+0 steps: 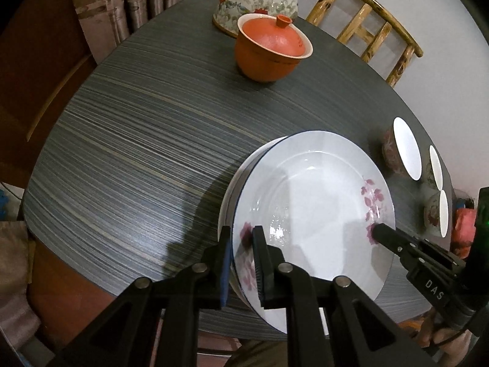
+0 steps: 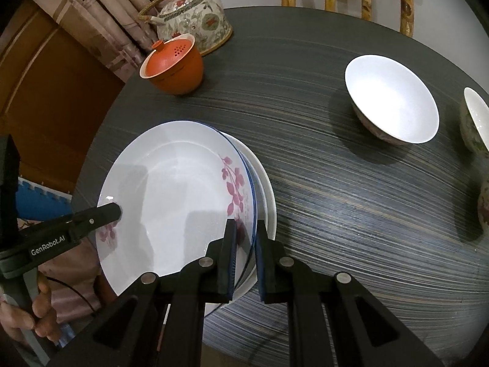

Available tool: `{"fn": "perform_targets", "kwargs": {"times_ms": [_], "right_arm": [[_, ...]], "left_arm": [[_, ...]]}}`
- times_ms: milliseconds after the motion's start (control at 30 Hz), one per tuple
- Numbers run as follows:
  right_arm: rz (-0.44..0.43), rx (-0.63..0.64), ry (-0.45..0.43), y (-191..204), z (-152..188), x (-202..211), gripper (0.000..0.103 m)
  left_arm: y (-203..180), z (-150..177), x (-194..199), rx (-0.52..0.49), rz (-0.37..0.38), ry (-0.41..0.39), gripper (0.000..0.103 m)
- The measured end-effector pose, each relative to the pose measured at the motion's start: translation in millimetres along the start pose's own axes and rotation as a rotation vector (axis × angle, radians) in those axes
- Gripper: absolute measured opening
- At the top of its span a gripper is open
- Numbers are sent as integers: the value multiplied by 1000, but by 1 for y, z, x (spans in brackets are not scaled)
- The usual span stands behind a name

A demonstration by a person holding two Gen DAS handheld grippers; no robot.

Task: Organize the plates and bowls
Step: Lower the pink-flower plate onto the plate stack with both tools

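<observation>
White floral plate (image 1: 311,202) held at opposite rims by left gripper (image 1: 241,263) and right gripper (image 2: 246,257), jaws narrow on it. Plate beneath (image 2: 266,189) mostly hidden; bowls (image 1: 406,148) cut off at table's (image 1: 137,153) right edge.

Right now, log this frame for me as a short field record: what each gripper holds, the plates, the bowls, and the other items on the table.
left gripper: fingers closed on the near-left rim of the top plate
right gripper: fingers closed on the same plate's right rim
plate stack: top plate above a lower plate, offset from it
bowls: three, unstacked, right side of table
other items: orange lidded cup; floral teapot behind it
</observation>
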State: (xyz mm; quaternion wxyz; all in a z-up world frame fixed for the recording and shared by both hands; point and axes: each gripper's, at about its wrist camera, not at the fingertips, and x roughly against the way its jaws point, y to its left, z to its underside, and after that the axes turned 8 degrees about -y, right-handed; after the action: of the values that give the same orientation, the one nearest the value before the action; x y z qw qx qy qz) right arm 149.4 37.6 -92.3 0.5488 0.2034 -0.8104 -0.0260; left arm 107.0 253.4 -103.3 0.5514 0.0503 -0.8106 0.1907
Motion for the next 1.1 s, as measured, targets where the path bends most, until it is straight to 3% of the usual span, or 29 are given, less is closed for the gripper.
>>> {"fn": "perform_targets", "kwargs": {"times_ms": [567,1100], "right_arm": [[13,1,17,3,3,-13,12],[12,1,5,5,5,-13,15]], "left_arm": [[-8,5,-9,-93,-86,-42,17],[-9,6,-15,-87,-132,-43,17]]}}
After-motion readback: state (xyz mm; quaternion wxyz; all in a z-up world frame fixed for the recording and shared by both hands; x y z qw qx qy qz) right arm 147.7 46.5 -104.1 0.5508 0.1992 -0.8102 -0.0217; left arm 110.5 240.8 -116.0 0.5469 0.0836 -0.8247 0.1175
